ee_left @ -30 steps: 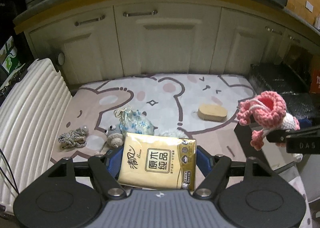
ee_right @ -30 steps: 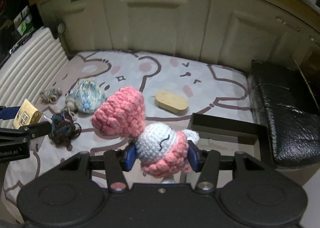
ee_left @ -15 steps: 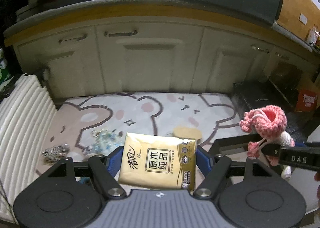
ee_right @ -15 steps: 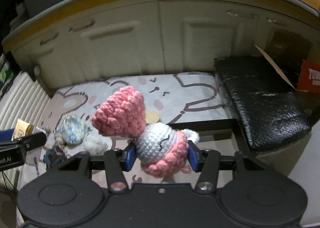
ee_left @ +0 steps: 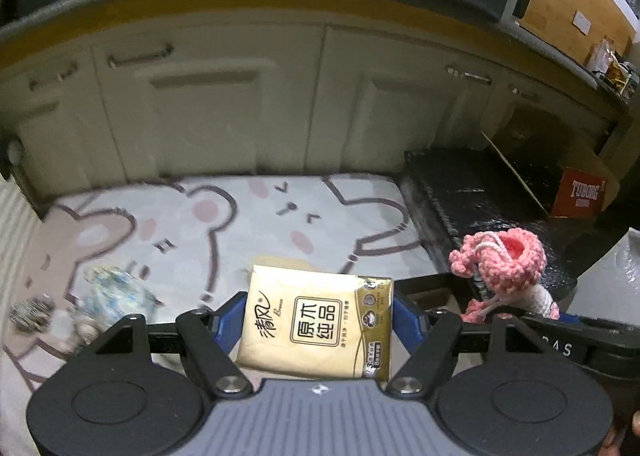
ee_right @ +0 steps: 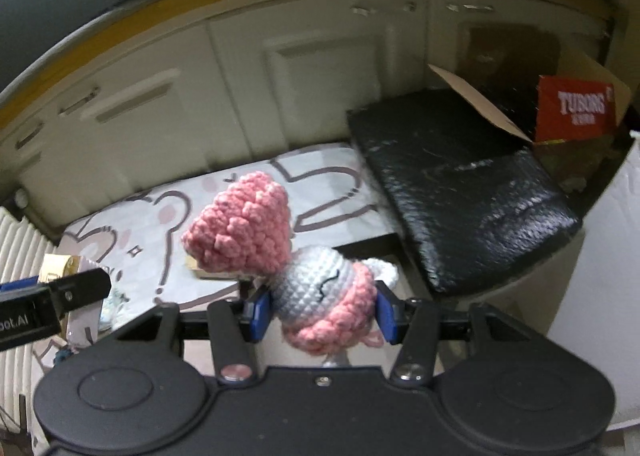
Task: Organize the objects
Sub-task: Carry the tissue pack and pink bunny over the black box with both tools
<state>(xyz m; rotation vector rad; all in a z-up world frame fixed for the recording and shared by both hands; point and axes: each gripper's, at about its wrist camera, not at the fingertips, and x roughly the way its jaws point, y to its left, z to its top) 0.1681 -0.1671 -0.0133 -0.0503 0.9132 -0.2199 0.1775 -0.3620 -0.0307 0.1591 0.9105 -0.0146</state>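
- Over the bear-print mat (ee_left: pixel 260 216), I'm carrying with both tools; nothing set down yet.
- Left tool (ee_left: pixel 320 320) is clamped on the tissue pack (ee_left: pixel 316 320): flat, glossy gold wrapper, slightly crumpled.
- Right tool (ee_right: pixel 320 308) is squeezing the crochet doll (ee_right: pixel 316 296): soft, knobbly pink-and-white yarn, top-heavy.
- My read: transport step, likely toward the black tray (ee_right: pixel 372 246) just ahead of the doll.
- Next move calls for lining up above it, then a gentle release.

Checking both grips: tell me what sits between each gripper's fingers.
Left wrist view: the left gripper clamps a gold tissue pack. Right wrist view: the right gripper clamps a pink-and-white crochet doll.
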